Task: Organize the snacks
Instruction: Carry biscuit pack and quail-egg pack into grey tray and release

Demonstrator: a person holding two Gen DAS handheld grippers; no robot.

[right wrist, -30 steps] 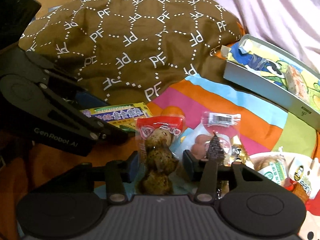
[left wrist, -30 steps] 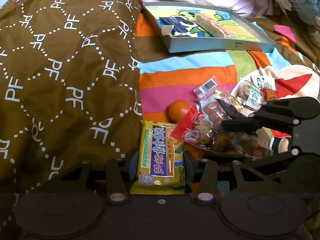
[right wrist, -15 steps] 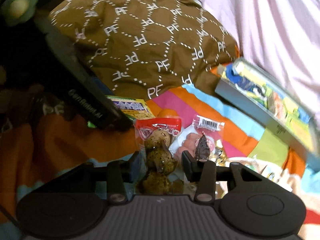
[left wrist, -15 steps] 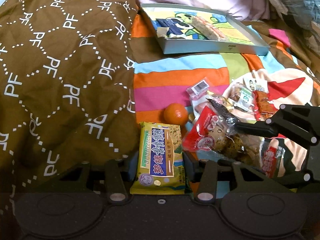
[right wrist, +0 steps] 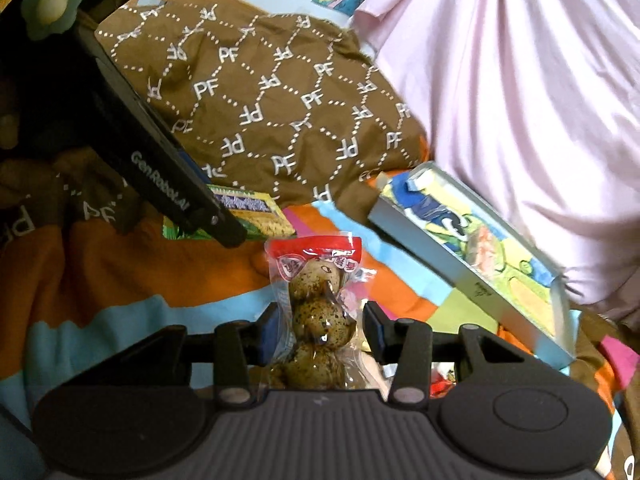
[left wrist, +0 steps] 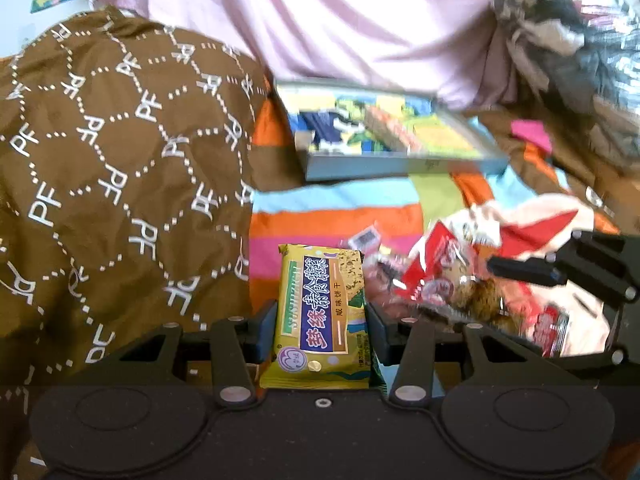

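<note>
Both packets have come up off the striped blanket [left wrist: 336, 216] since a second ago, and the tray [left wrist: 396, 160] now sits lower in my left view, at twelve o'clock beyond the fingers. My left gripper [left wrist: 320, 320] is clamped on the yellow biscuit packet [left wrist: 320, 312], which stands lengthwise between the two pads with its printed face toward the camera and its far end pointing at twelve o'clock. My right gripper [right wrist: 320, 326] is clamped on the clear quail egg packet [right wrist: 316, 300], whose red top sticks out past the fingertips toward twelve o'clock. From the left camera, that egg packet [left wrist: 460, 288] hangs at three o'clock, just beside the biscuits. From the right camera, the tray [right wrist: 472, 248] lies at two o'clock, tilted in frame, with a few snacks already inside. A brown quilt [left wrist: 112, 184] fills the nine o'clock side.
</note>
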